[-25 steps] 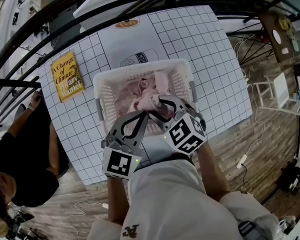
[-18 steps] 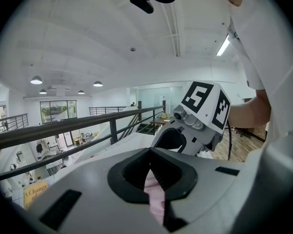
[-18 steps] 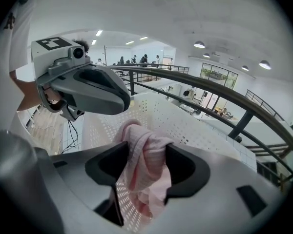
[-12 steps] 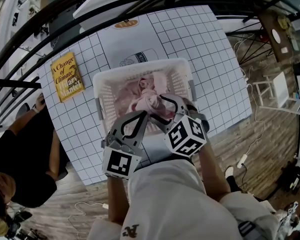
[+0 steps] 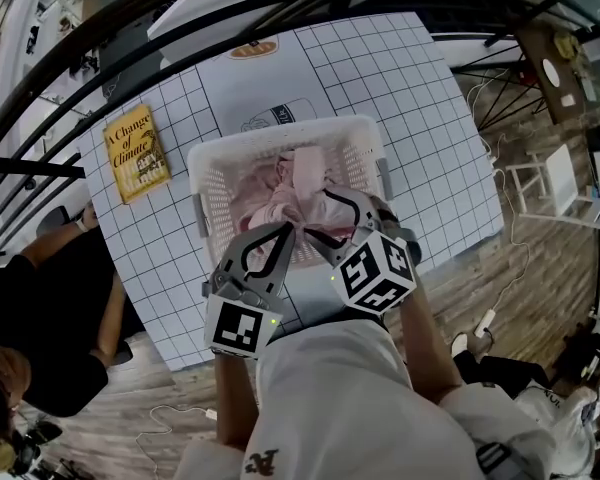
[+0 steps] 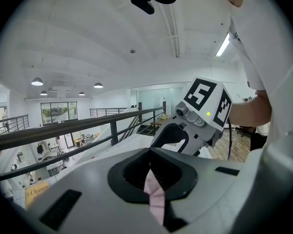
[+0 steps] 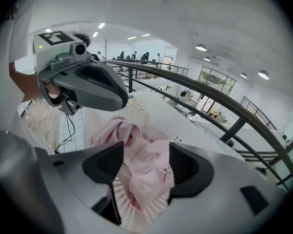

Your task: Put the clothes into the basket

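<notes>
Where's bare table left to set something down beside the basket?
Widest: bare grid mat right of the basket, out to its edge. A narrower strip lies between basket and book. The near rim is crowded: left gripper shut on the pink clothes, right gripper, jaws just opening, gripping nothing above them.

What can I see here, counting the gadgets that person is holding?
basket: one, white, on the mat.
clothes: one bundle, pink, inside the basket.
book: one, yellow, on the mat, left of the basket.
mat: one, white with a dark grid.
bystander: one, dark top, left edge.
left gripper: one, grey, shut on a strip of the clothes.
right gripper: one, grey, jaws just opened, clothes between them, unpressed.
</notes>
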A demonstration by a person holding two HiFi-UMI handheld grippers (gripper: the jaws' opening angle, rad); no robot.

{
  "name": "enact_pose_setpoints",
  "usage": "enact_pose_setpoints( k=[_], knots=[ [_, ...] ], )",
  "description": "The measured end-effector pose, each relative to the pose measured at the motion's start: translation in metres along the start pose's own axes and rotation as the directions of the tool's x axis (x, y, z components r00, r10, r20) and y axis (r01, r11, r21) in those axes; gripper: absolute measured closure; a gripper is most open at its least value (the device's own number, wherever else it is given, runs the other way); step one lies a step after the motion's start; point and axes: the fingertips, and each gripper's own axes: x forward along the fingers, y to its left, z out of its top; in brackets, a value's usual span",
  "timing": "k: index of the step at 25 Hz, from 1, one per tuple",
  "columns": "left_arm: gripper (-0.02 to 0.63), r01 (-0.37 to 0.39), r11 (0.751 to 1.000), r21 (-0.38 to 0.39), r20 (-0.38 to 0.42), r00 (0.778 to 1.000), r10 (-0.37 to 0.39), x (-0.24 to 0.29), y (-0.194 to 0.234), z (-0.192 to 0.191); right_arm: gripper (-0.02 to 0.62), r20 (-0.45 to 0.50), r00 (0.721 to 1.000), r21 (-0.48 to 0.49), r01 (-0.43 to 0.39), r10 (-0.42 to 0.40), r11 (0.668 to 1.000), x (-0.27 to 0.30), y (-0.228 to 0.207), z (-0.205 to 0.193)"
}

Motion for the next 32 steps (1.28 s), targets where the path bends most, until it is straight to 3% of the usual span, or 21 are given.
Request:
enact_pose_setpoints(
  k=[5,10,20,27,32],
  knots=[
    [0.603,-0.012,1.000,-0.001,0.014,1.000,0.012,-0.005,0.001,0.003,0.301,0.109,0.994,0.064,-0.003,-0.004,0.998,-0.013,-0.006,0.016],
    [0.603,-0.031,1.000,0.002,0.043,0.999,0.031,-0.011,0.005,0.012,0.405,0.240,0.970,0.105,0.012,-0.037,0.994,-0.030,-0.012,0.037],
    [0.603,-0.053,0.998,0.026,0.105,0.993,0.050,-0.030,0.008,0.038,0.549,0.476,0.876,0.212,-0.024,-0.082,0.977,-0.071,-0.020,0.076],
    [0.603,-0.061,0.993,-0.100,0.180,0.981,0.078,-0.049,0.006,0.056,0.578,0.617,0.778,0.235,-0.038,-0.119,0.971,-0.106,-0.019,0.093],
    [0.603,-0.064,0.991,-0.122,0.222,0.971,0.090,-0.063,0.006,0.067,0.578,0.638,0.758,0.232,-0.021,-0.136,0.973,-0.117,-0.010,0.095]
  ],
)
